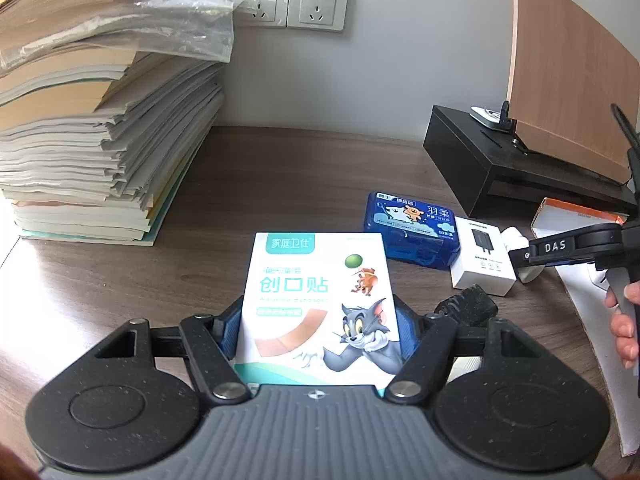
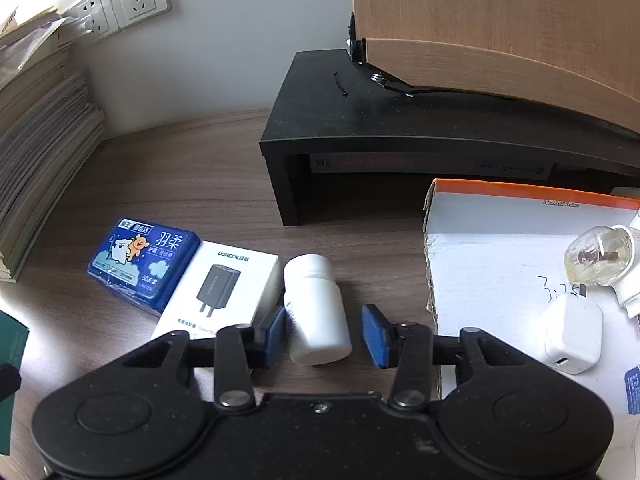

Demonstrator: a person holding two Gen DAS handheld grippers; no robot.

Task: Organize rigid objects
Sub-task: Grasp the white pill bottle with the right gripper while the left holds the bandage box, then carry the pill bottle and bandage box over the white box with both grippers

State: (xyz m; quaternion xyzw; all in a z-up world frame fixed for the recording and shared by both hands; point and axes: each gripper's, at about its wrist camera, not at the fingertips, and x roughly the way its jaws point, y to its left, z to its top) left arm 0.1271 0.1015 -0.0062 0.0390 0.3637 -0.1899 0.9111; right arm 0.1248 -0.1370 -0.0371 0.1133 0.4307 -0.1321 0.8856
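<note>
Blue rubber pads (image 1: 228, 332) of the left gripper (image 1: 318, 330) clamp the two side edges of an adhesive bandage box (image 1: 320, 280) at the bottom centre of the left wrist view. The jaws stand at a middling width set by the carton. The box sits upright with its printed face to the camera, apparently clear of the wooden desk (image 1: 240, 184), probably so it can be carried to a tidier spot.

At the bottom centre of the right wrist view, the right gripper (image 2: 326, 334) straddles a white plastic bottle (image 2: 316, 308) lying on its side on the desk. The left-hand pad is against or just beside the bottle. The right-hand pad (image 2: 376, 336) shows a gap of bare desk, so the jaws are not yet gripping. The bottle lies along the fingers, which suits a squeeze across its round body, though it could roll.

Just left of the bottle a white UGREEN charger box (image 2: 224, 288) lies flat, touching a blue floss-pick case (image 2: 144, 264). The two look already set side by side. To the right, a white carton with an orange edge (image 2: 500, 216) holds a white plug adapter (image 2: 572, 336) and a clear glass piece, perhaps the collecting place.

Farther back a black monitor riser (image 2: 360, 120) sits against the wall. A tall stack of books (image 1: 100, 140) fills the upper left of the left wrist view, with wall sockets (image 1: 316, 4) behind it.
</note>
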